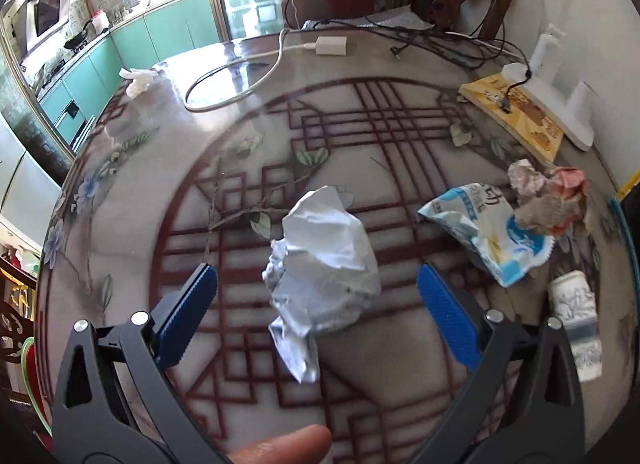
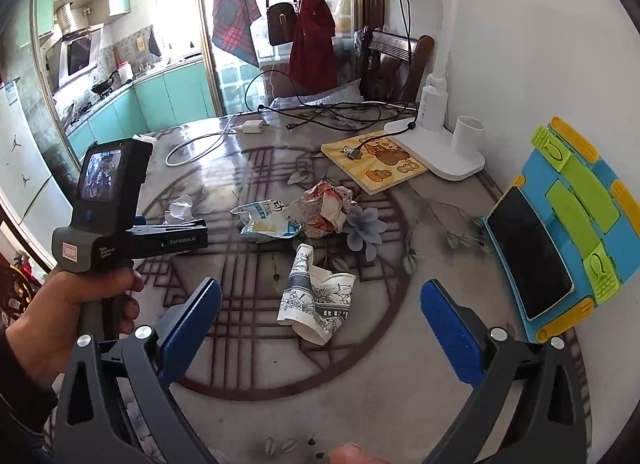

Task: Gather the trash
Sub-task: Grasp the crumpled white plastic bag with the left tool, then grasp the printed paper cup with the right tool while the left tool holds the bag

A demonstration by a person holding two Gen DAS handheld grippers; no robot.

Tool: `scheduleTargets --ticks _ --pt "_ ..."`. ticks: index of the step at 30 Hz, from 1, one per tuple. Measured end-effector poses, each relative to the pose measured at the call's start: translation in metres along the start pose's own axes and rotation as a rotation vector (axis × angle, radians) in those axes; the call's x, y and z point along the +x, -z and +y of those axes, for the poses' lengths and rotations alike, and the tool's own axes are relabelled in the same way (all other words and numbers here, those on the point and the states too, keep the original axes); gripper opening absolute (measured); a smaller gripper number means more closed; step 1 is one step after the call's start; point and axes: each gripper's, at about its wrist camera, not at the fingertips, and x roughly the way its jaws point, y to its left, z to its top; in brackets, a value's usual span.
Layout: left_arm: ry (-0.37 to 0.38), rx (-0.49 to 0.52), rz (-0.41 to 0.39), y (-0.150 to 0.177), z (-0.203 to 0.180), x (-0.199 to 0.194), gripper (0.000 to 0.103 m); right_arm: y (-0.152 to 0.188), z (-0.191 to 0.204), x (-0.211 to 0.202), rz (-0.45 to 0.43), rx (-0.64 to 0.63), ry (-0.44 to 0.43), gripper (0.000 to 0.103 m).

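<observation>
Beyond the jaws: white lamp base (image 2: 434,151) on yellow book (image 2: 376,167), white charger (image 1: 331,46) farther back; phone stand (image 2: 560,223) right.

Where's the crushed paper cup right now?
The crushed paper cup lies on its side on the table, ahead of the open right gripper in its wrist view, nearer than the blue snack wrapper.

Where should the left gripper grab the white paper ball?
Across the paper ball's wide middle, coming straight ahead from the near side. The left gripper is open, its blue fingers either side. Probably avoid the thin tail at its near end; it would likely slip.
</observation>
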Motion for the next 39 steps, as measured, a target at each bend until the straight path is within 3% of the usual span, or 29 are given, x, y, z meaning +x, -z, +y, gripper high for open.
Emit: scheduleTargets --ticks 5,6,7,9,12,20,24,29,39 --pt "-0.015 -0.012 0.034 0.001 0.006 0.016 0.095 0.001 -0.012 0.013 0.031 0.031 0.012 0.097" --pt "-0.021 -0.010 0.034 0.001 0.007 0.018 0.084 0.002 -0.014 0.015 0.040 0.038 0.006 0.097" --pt "-0.027 -0.009 0.037 0.002 0.007 0.020 0.080 0.003 -0.015 0.018 0.045 0.038 0.006 0.097" --pt "-0.034 -0.023 0.053 0.004 0.010 0.024 0.058 0.004 -0.015 0.020 0.053 0.039 0.004 0.097" --pt "-0.016 -0.026 0.040 0.005 0.013 0.022 0.051 0.005 -0.017 0.025 0.065 0.048 0.000 0.097" --pt "0.018 0.042 -0.025 0.015 0.019 -0.028 0.050 0.009 -0.013 0.055 0.133 0.057 -0.035 0.097" --pt "0.046 0.058 -0.077 0.019 0.028 -0.067 0.050 0.011 0.000 0.072 0.152 0.011 -0.003 0.097" --pt "0.082 0.077 -0.128 0.032 0.040 -0.112 0.050 0.013 -0.002 0.089 0.186 0.054 -0.001 0.097" --pt "0.104 0.105 -0.186 0.063 0.058 -0.172 0.051 0.010 0.002 0.123 0.212 0.065 0.067 0.097"
